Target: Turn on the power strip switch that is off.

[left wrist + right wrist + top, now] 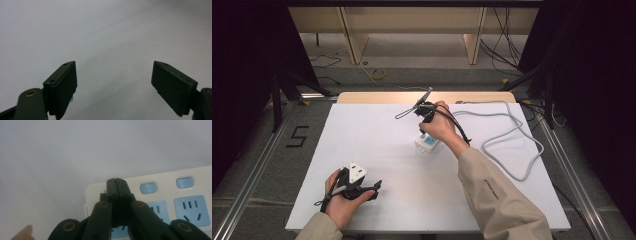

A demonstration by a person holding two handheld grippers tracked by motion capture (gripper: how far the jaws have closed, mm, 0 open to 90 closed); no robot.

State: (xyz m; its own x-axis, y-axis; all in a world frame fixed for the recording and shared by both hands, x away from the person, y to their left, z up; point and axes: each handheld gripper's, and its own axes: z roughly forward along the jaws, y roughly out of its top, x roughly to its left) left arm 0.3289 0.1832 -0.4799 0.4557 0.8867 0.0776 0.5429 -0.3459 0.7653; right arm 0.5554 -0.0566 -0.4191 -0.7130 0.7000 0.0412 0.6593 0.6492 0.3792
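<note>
A white power strip [427, 144] with blue sockets lies near the middle of the white table [377, 145]. In the right gripper view the power strip [162, 178] shows two blue switch buttons [148, 188] above its sockets. My right gripper [116, 181] is shut with nothing between its jaws, and its tips sit over the strip's end beside those buttons; I cannot tell whether they touch. From above, the right gripper [423, 130] points down at the strip. My left gripper [376, 190] rests at the table's near left. The left gripper [113, 65] is open over bare table.
The strip's grey cable [512, 135] loops across the right half of the table and runs off its far edge. A wooden strip [377, 97] borders the table at the back. Metal rails [257, 165] flank it. A "5" [298, 136] is marked on the floor at the left.
</note>
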